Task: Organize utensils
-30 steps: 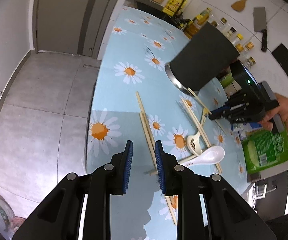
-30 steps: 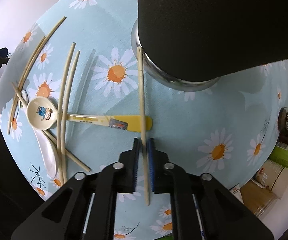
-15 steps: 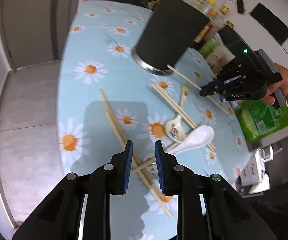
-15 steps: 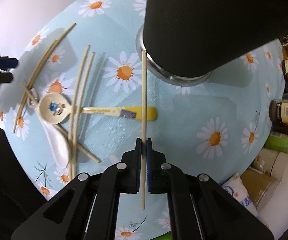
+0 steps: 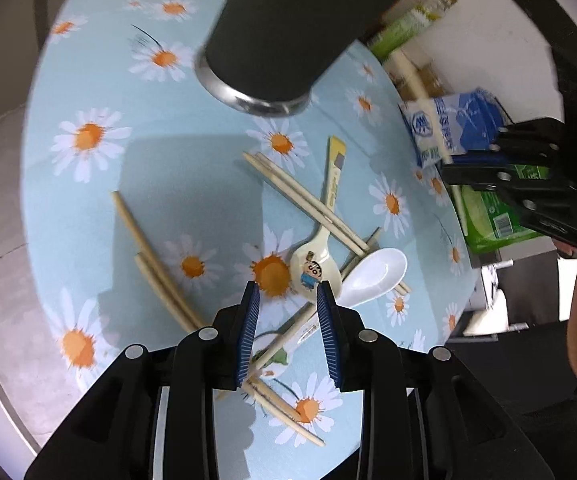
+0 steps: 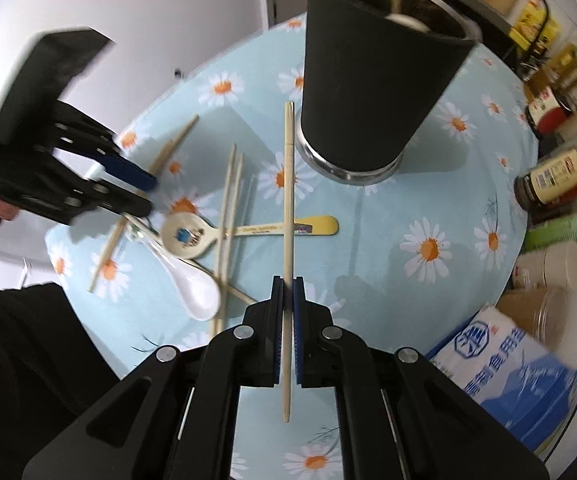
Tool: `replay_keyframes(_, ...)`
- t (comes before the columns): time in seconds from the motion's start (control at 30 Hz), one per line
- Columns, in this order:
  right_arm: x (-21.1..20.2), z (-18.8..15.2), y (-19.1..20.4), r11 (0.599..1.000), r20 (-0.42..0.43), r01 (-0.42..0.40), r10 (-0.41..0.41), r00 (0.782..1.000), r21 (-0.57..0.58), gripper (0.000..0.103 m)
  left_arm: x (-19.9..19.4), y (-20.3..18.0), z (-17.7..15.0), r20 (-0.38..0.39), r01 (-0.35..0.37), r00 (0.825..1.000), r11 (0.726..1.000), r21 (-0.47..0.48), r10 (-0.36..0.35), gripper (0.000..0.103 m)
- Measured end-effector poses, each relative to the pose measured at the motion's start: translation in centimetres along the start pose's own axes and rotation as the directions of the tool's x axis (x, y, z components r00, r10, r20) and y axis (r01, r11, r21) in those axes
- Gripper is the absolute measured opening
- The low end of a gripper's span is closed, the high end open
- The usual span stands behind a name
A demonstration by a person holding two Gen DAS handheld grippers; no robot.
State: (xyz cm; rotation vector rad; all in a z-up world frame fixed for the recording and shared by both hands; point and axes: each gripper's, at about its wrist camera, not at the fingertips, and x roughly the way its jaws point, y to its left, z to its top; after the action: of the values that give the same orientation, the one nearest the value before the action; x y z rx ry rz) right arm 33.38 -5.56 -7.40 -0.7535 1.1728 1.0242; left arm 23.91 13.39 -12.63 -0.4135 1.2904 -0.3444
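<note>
Covering the table (image 6: pixel 468 200) is a daisy-print cloth, and on it stands our tall black holder (image 6: pixel 376 80), open at the top to take utensils. Our right gripper (image 6: pixel 287 300) is clamped on one chopstick (image 6: pixel 287 200), lifted and aimed beside the holder. Our left gripper (image 5: pixel 286 312) hangs wide open over the cartoon spoon (image 5: pixel 312 264) and white spoon (image 5: pixel 372 276), lying among loose chopsticks.

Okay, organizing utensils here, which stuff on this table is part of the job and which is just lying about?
Part of the job:
- chopstick gripped in the right claw
- loose chopsticks
- cartoon spoon
- white spoon
- black holder
- left claw, open above the spoons

Just lying about:
- blue bag
- spice jar
- green packet
</note>
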Motion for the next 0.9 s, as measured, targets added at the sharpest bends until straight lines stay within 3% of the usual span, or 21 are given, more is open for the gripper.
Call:
replay_keyframes(0.23, -2.9, -3.1, 0.1, 0.988, 0.12, -0.081, 0.066, 0.991, 0.128, 0.005, 1.9, -0.3, 1.9, -0.113, 0.027, 0.993, 0.999, 0.02, -0.025, 0.028)
replay_keyframes(0.43, -3.5, -5.5, -0.5, 0.971, 0.166, -0.115, 0.08, 0.983, 0.211, 0.005, 2.4, -0.2, 2.7, -0.187, -0.008, 0.982, 1.0, 0.016, 0.011, 0.028)
replay_keyframes(0.9, -3.9, -6.9, 0.6, 0.96, 0.232, -0.169, 0.116, 0.966, 0.222, 0.005, 4.2, -1.1, 4.3, -0.287, -0.022, 0.957, 0.999, 0.046, 0.035, 0.026)
